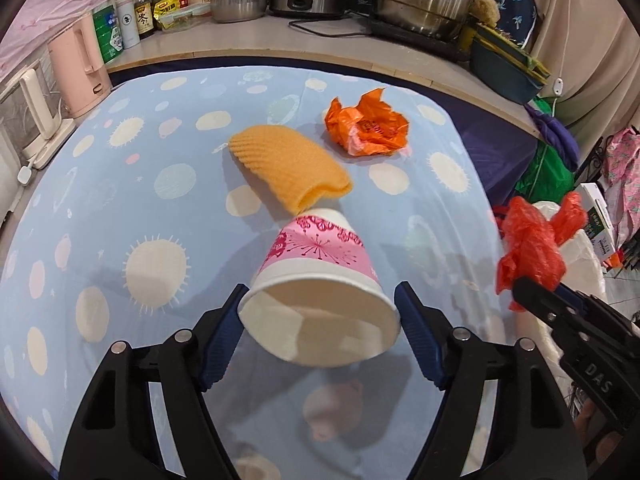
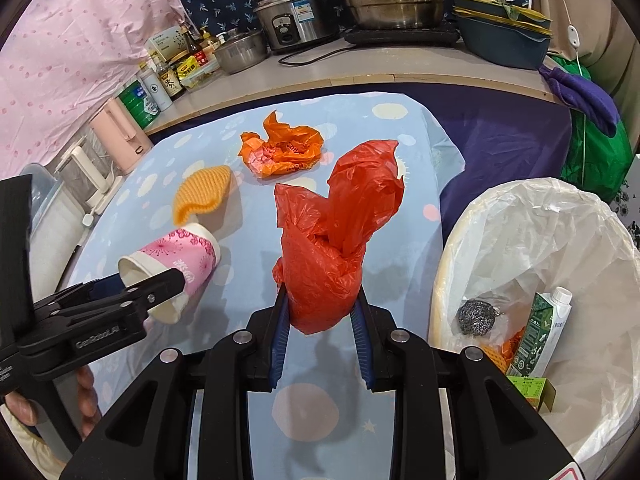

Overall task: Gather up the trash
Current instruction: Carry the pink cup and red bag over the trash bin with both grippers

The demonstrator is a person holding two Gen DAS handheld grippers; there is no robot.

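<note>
Two claws, both loaded. Left claw [image 1: 320,320] clamps the paper cup [image 1: 320,280] by its rim, lifted off the desk [image 1: 120,200]. Right claw [image 2: 322,316] pinches the red bag [image 2: 340,240], beside the bin [image 2: 540,260], judged ready for dropping.

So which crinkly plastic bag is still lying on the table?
The orange bag, crumpled at the far side of the table, with nothing touching it. The red bag is up in the air, pinched in the right gripper.
</note>
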